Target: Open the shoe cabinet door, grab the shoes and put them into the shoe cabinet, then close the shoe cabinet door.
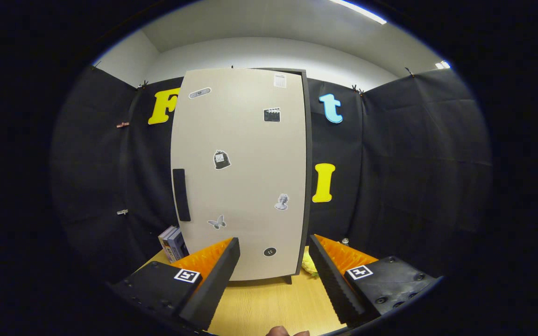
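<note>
Facing the shoe cabinet [238,186] standing on the wooden surface [269,303], its door [241,140] lying shut with the dark handle [181,194] at the left edge — claw [273,261] hanging wide open, gripping nothing, fingers spread just short of the door's lower part. Fitting either end of the job: door waiting to be opened, or closed again with shoes inside — shoes not made out, something yellow [309,267] peeking from behind the cabinet's right foot, too hidden to name. Sitting just left of the cabinet, some books [173,243].
</note>
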`<state>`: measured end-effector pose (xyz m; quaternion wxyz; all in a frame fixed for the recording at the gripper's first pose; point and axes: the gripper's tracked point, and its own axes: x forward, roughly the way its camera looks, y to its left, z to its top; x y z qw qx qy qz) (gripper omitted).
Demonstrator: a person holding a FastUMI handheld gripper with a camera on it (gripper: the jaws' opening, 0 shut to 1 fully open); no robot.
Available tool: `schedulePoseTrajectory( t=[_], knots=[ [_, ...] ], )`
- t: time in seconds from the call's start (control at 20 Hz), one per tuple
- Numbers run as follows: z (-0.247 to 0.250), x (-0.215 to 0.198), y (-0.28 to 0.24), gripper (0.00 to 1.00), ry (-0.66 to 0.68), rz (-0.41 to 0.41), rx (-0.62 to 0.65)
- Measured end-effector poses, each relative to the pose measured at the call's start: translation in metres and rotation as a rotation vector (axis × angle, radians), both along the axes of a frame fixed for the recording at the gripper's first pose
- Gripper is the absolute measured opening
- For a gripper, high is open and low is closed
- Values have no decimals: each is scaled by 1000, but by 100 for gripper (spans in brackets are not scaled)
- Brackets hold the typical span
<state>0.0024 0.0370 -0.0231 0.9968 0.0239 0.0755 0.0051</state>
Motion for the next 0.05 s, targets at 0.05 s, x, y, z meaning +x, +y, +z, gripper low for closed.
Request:
schedulePoseTrajectory(
  t=[0.05],
  knots=[
    [0,0,1,98,-1,-2,-1]
  ],
)
